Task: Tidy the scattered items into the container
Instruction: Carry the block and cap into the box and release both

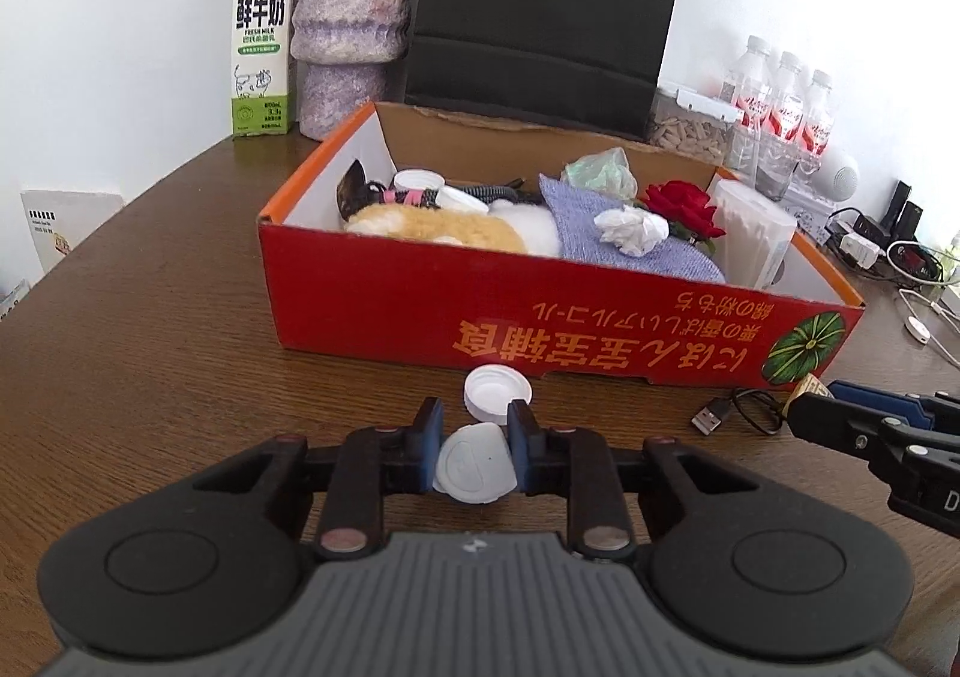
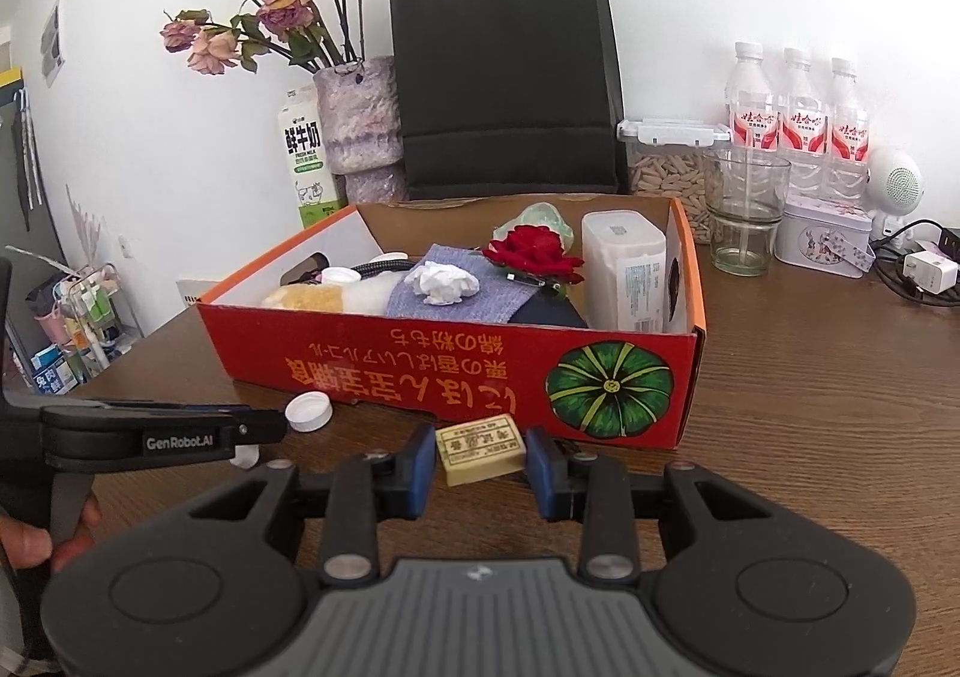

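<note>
My left gripper (image 1: 475, 437) is shut on a white plastic lid (image 1: 476, 467), tilted between the blue pads just above the wooden table. A second white cap (image 1: 498, 392) (image 2: 309, 412) lies on the table right ahead of it, beside the red cardboard box (image 1: 540, 311) (image 2: 420, 371). My right gripper (image 2: 480, 458) is shut on a small cream block with a printed label (image 2: 480, 448), close to the box's front wall. The box holds a plush toy (image 1: 438, 230), a blue cloth (image 1: 600, 233), a crumpled tissue (image 2: 441, 281), a red rose (image 2: 534, 251) and a white tub (image 2: 624, 272).
A black USB cable (image 1: 711, 416) lies on the table right of the caps. Behind the box stand a milk carton (image 1: 261, 47), a vase (image 1: 351, 23), a black paper bag (image 2: 504, 71), water bottles (image 2: 798, 119), a glass (image 2: 744, 209) and a tin (image 2: 822, 245).
</note>
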